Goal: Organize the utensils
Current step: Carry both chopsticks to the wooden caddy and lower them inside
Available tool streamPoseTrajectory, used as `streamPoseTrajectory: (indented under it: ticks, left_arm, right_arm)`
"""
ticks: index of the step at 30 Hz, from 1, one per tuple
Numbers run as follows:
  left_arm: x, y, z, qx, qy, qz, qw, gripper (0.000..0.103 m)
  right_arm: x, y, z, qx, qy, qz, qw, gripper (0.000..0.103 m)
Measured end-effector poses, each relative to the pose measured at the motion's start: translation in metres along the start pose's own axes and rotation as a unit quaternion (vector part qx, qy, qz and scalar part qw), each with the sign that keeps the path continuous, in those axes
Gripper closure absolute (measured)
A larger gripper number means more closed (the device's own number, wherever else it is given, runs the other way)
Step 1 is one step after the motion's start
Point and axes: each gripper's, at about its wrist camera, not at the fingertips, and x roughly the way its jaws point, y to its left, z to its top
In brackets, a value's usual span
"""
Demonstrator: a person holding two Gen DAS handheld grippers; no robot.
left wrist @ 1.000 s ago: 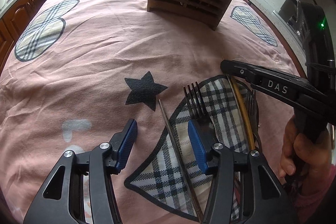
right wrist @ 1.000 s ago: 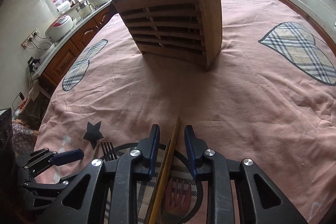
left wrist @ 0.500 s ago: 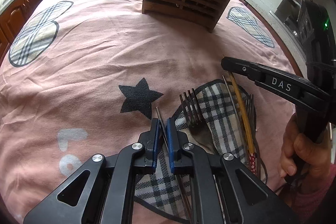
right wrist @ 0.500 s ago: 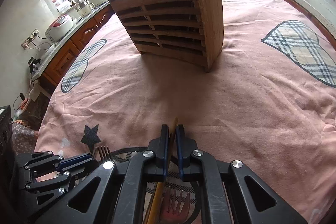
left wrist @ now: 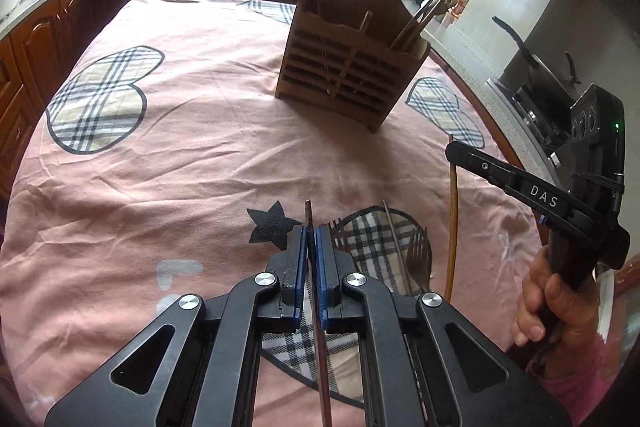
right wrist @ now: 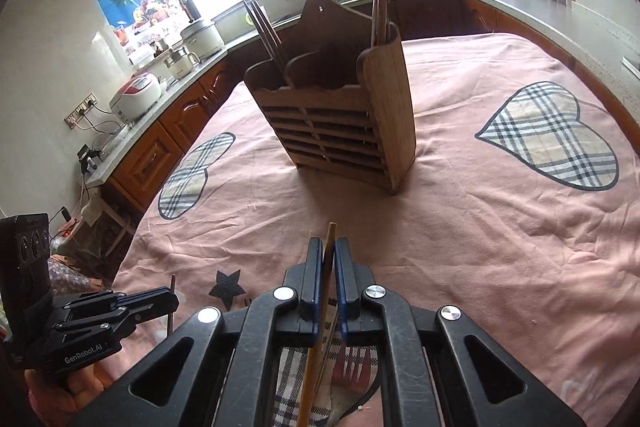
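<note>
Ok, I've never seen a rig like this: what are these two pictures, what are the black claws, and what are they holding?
No robot: a person holds a handheld gripper in each hand, with a camera looking along its fingers. One picture is from the left gripper, shut on a dark chopstick. The other is from the right gripper, shut on a wooden chopstick. Each view shows the other gripper at its edge. On the pink cloth stands a wooden holder with utensils in it, and forks lie nearer.

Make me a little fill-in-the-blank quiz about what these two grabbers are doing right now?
1. The left gripper is shut on a dark ____.
2. The right gripper pinches a ____-coloured chopstick.
3. The wooden holder stands on a ____ tablecloth.
4. Forks lie on a plaid ____ patch.

Missing: chopstick; yellow; pink; heart
</note>
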Motion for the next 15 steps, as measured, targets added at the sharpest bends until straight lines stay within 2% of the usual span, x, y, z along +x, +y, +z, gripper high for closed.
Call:
streamPoseTrajectory:
  ticks: [15]
  left_arm:
    - [-0.067,-0.009,0.0,0.001,-0.085,-0.01,0.9963,0.099]
  right_arm:
    - [-0.071,0.02,0.004,-0.024,-0.076,0.009,0.997,0.098]
